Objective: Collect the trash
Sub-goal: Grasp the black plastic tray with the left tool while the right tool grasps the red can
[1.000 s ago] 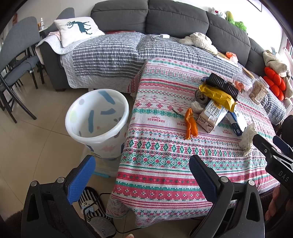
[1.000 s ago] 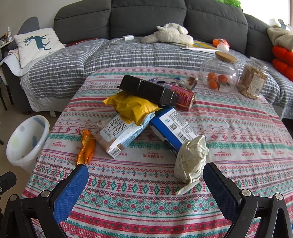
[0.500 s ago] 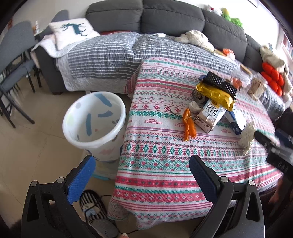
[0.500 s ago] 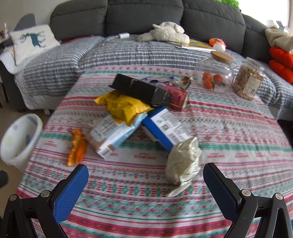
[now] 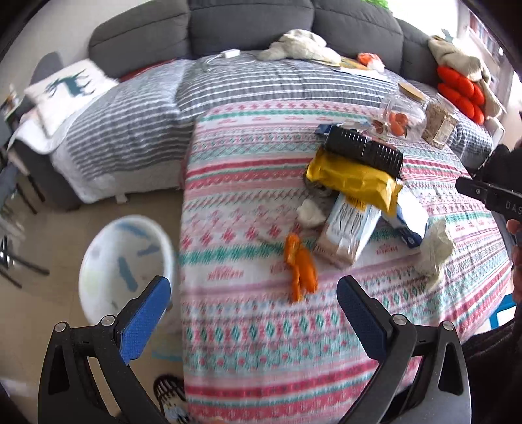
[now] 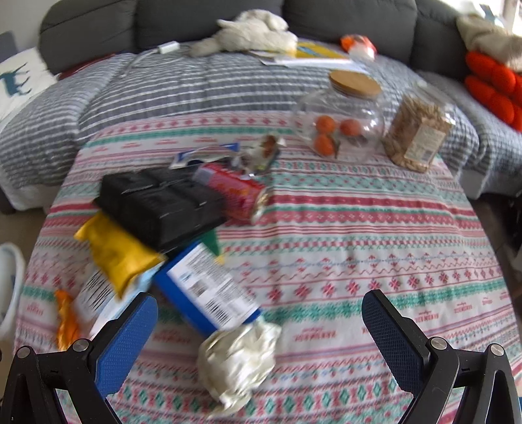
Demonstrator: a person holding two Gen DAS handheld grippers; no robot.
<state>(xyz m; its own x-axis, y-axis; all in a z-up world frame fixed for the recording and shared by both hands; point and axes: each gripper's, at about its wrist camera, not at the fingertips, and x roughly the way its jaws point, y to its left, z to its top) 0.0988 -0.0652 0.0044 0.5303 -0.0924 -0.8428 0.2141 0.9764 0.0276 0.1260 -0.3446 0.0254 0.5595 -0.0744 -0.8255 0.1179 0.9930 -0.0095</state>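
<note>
Trash lies on a patterned tablecloth [image 5: 248,202]: an orange wrapper [image 5: 300,264] [image 6: 65,321], a yellow bag [image 5: 355,179] [image 6: 117,257], a black tray [image 5: 365,148] [image 6: 160,205], a white carton [image 5: 349,231], a blue box [image 6: 208,290], a red tube [image 6: 235,189] and a crumpled white wad [image 6: 238,358] [image 5: 437,248]. My left gripper [image 5: 254,313] is open and empty over the table's near edge, short of the orange wrapper. My right gripper [image 6: 261,329] is open and empty, just above the wad.
A white bin [image 5: 124,264] stands on the floor left of the table. Two glass jars [image 6: 342,124] [image 6: 421,133] stand at the table's far right. A grey sofa [image 5: 293,26] with a striped blanket lies behind. The right gripper's body [image 5: 492,195] shows at the left view's right edge.
Both grippers moved forward over the table. The left one swung right, from the bin toward the orange wrapper. The right one closed in on the wad. Both stayed open.
</note>
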